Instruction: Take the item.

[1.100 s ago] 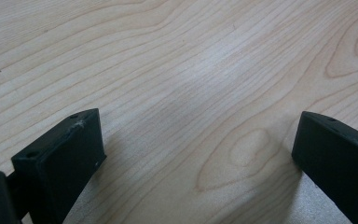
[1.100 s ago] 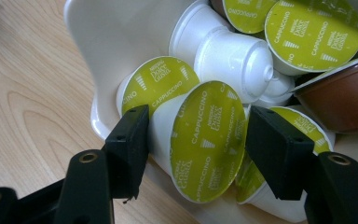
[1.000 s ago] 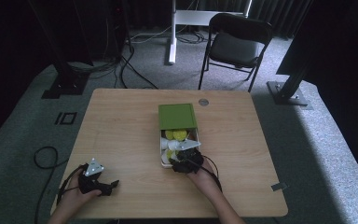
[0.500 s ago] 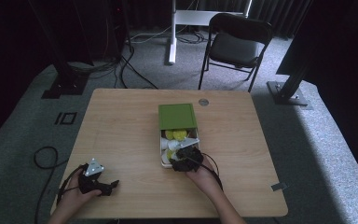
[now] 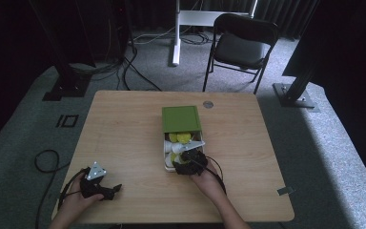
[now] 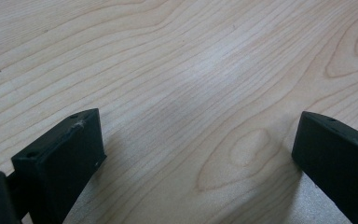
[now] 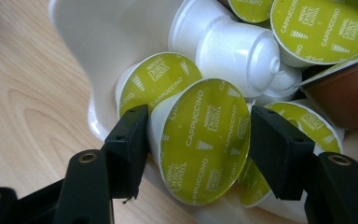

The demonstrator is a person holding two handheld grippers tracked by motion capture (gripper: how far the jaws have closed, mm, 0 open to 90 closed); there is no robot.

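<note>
The right hand-held gripper (image 7: 196, 140) pinches a green-lidded white "CAPPUCCINO" capsule (image 7: 200, 140); the left hand-held gripper (image 6: 196, 154) stands spread over the pale wooden table (image 6: 177, 70).

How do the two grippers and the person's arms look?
Both grippers, left and right, are black with two blocky jaws that have small screw holes. Each carries a grey three-cornered plate on top and trails a thin black cable. The forearms are bare; no sleeves are visible.
</note>
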